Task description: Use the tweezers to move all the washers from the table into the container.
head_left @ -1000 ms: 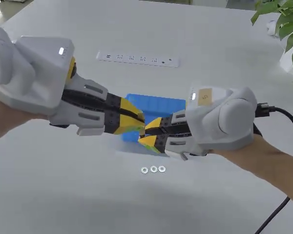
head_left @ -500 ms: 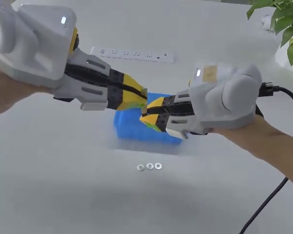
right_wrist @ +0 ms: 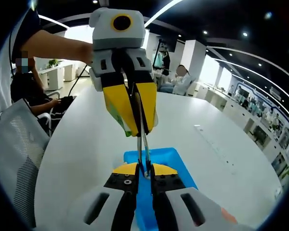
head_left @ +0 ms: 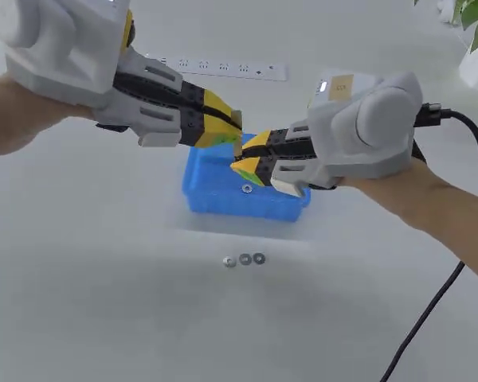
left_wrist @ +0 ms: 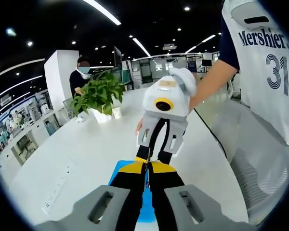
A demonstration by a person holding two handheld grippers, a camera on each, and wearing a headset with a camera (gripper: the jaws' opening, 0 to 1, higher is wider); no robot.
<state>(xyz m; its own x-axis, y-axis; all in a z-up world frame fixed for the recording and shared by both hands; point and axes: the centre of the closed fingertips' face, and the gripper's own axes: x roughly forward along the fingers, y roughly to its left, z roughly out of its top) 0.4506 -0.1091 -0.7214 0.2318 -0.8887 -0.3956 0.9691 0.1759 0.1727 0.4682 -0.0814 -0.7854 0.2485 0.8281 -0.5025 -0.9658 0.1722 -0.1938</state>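
White table (head_left: 95, 310), 3 washers (head_left: 244, 259) near container (head_left: 215, 195), left gripper (head_left: 233, 127), right gripper (head_left: 239, 165) both clamping tweezers (right_wrist: 142, 149)

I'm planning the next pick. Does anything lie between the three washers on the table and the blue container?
Nothing visible does. The washers lie on bare table just before the blue container; the left tool and right tool hang above it, shut on the tweezers.

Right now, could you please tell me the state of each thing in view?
left gripper: shut on the tweezers.
right gripper: shut on the tweezers.
tweezers: held between both grippers, above the container.
container: open, one washer inside.
three washers: in a row on the table.
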